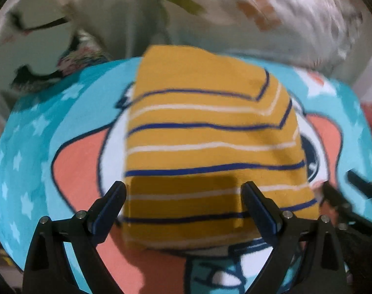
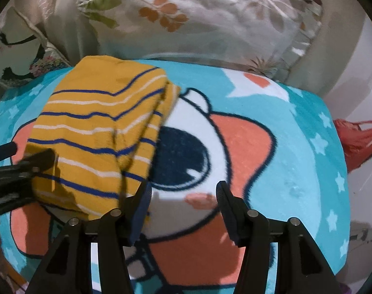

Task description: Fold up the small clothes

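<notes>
A small mustard-yellow garment with blue and white stripes [image 1: 205, 147] lies folded into a narrow stack on a turquoise cartoon blanket [image 1: 39, 132]. My left gripper [image 1: 183, 188] is open, its fingers straddling the garment's near end just above it. In the right wrist view the garment [image 2: 100, 132] lies to the left. My right gripper [image 2: 183, 191] is open and empty over the blanket [image 2: 296, 152], its left finger close to the garment's near right corner. The left gripper's black fingers [image 2: 36, 161] show at the left edge against the garment. The right gripper also shows in the left wrist view [image 1: 342, 191].
A white pillow with orange and green leaves [image 2: 198, 17] lies behind the blanket. A second patterned pillow [image 2: 21, 56] is at the back left. A red cloth item [image 2: 357, 142] sits past the blanket's right edge.
</notes>
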The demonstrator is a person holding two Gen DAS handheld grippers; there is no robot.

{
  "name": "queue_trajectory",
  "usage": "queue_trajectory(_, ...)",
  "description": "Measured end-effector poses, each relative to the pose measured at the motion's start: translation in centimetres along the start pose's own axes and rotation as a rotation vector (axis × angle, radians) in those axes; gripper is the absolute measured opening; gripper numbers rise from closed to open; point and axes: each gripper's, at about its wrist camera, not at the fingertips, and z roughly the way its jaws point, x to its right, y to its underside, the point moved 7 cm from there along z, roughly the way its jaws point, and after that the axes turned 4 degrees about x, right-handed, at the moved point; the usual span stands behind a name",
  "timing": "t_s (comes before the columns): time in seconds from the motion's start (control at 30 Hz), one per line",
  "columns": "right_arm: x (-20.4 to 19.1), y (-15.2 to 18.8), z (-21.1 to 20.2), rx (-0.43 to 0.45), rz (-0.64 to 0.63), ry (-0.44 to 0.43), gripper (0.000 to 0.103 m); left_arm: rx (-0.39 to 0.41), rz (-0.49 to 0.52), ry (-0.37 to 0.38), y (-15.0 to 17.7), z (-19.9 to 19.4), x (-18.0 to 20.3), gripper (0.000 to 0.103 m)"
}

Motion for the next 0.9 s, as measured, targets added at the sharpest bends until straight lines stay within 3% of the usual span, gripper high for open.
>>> queue_trajectory(0.1, 1.3, 0.4, -0.2, -0.002, 0.017, 0.027, 0.059, 0.0, 0.042, -0.062, 0.4, 0.2, 0.8, 0.095)
queue_trajectory(0.27, 3.8, 0.8, -0.8, 0.001, 0.057, 0.062, 0.059, 0.049, 0.028, 0.006, -1.2, -1.0, 1.9, 0.095)
queue_trajectory(0.57, 6.7, 1.9, -1.3, -0.011, 0.096, 0.103, 0.059, 0.023, 0.102, -0.025, -2.7, 1.9, 4.6, 0.096)
queue_trajectory(0.67, 7.3, 2.2, -1.3, -0.017, 0.108, 0.103, 0.06, 0.02, 0.108, -0.037, -3.2, 2.2, 4.6, 0.103)
queue_trajectory(0.9, 7.2, 2.3, -1.6, -0.014, 0.096, 0.106, 0.06, 0.066, 0.111, -0.064, -3.0, 2.5, 4.5, 0.103)
